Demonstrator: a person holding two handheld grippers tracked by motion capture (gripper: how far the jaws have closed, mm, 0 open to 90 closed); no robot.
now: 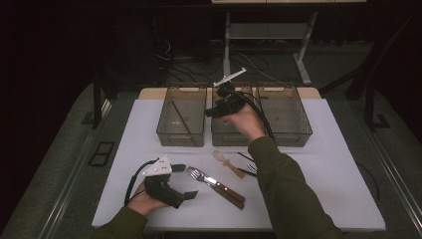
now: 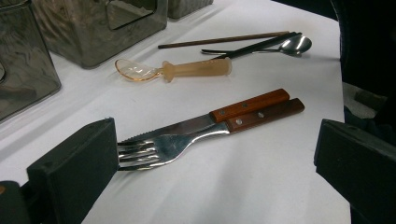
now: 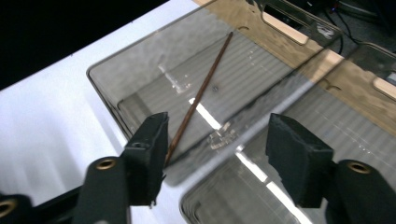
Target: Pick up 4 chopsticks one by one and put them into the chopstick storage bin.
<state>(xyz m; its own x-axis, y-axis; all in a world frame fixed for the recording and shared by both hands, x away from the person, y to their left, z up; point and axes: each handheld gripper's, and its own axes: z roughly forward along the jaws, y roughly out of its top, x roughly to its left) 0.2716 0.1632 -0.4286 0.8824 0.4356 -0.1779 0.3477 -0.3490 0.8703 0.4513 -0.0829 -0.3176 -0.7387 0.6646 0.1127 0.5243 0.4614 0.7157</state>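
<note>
Evidently we are sorting cutlery into the three smoked-plastic bins, and one brown chopstick (image 3: 198,98) already lies slantwise on the floor of the left bin (image 1: 182,115). Our right gripper (image 1: 219,108) hangs above the bins, near the wall between the left and the middle bin (image 3: 280,186); its jaws stand apart with nothing between them. Our left gripper (image 1: 171,185) rests low on the white table (image 1: 318,199), jaws wide and holding nothing, and between them in the left gripper view lie the fork (image 2: 163,144) and the steak knife (image 2: 219,116), side by side and touching, wooden handles away from us.

Farther off on the table lie the second brown chopstick (image 2: 224,40), a dark-handled metal spoon (image 2: 292,44) and a translucent amber baby spoon (image 2: 177,70).

We judge the remaining chopstick to be light, stiff and thin, likely to roll or swivel in the pads, so we would take it near its middle and squeeze squarely across it. It lies just beside the dark spoon handle, so the jaws should come down astride the stick alone. The fork and knife look heavier and slick at the metal end; their wooden handles offer the better hold.
</note>
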